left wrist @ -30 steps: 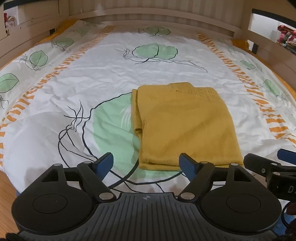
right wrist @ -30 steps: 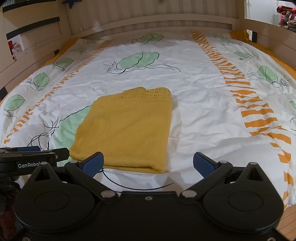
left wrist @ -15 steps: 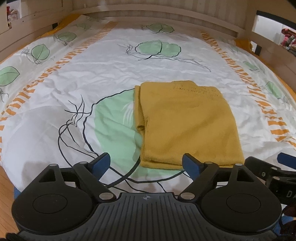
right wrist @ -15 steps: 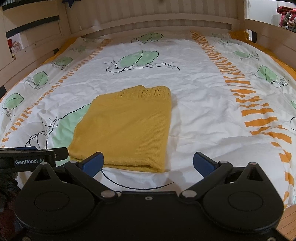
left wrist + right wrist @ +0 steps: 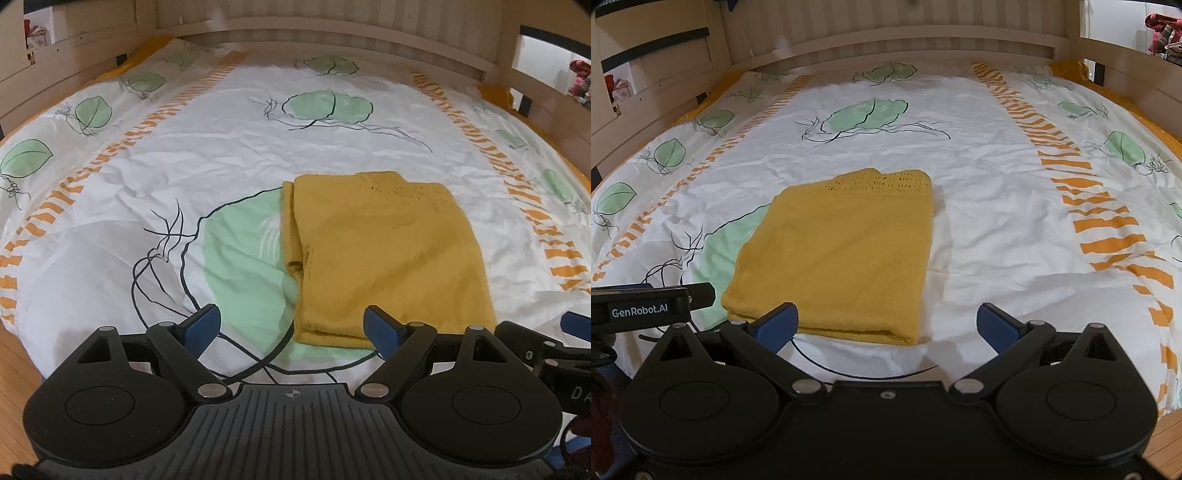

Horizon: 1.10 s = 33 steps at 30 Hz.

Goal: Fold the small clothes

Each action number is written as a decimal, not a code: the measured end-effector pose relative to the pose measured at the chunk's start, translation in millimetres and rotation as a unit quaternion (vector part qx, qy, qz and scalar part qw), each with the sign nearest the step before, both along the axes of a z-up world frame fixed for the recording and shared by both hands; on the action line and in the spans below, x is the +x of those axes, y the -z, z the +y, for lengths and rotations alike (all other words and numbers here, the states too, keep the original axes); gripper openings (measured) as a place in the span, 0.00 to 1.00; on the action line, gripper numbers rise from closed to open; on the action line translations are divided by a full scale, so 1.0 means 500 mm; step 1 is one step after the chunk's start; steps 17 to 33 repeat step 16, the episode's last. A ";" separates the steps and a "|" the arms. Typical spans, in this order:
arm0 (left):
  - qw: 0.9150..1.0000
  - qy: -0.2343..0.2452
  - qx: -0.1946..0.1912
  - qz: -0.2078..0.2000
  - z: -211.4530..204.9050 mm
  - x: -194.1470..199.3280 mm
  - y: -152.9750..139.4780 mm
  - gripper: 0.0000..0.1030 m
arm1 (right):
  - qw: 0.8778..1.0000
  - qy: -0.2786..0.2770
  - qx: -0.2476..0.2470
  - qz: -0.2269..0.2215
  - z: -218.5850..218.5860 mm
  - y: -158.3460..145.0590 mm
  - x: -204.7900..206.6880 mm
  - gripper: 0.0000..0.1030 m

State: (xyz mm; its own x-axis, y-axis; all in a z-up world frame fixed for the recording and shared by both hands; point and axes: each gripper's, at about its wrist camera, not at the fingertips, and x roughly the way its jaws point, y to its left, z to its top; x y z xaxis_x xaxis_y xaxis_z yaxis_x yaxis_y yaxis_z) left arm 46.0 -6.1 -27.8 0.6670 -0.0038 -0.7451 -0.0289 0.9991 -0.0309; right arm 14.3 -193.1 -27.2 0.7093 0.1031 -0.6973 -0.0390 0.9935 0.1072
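Already folded into a neat rectangle, the yellow knit garment [image 5: 388, 254] lay flat on the leaf-printed duvet [image 5: 229, 155] near the bed's front edge. Just short of it hovered the left gripper [image 5: 291, 326] and the right gripper [image 5: 886, 325] — both spread wide, nothing between their blue pads.

The yellow knit garment [image 5: 388, 254] has its near edge partly hidden behind a blue fingertip [image 5: 382, 328] in the left wrist view. The bed [image 5: 997, 229] is cut off at its near edge by both gripper bodies. Clutter [image 5: 1163, 33] beyond the right rail is too small to tell.
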 end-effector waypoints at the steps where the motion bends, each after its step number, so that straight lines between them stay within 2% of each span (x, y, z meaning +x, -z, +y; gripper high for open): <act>1: 1.000 0.003 -0.001 0.001 -0.001 0.001 0.000 0.82 | 1.000 0.000 0.000 0.000 0.000 0.000 0.000 1.00; 33: 1.000 0.012 -0.002 0.007 -0.010 0.001 0.006 0.82 | 1.000 0.001 -0.001 0.005 -0.001 0.008 0.012 1.00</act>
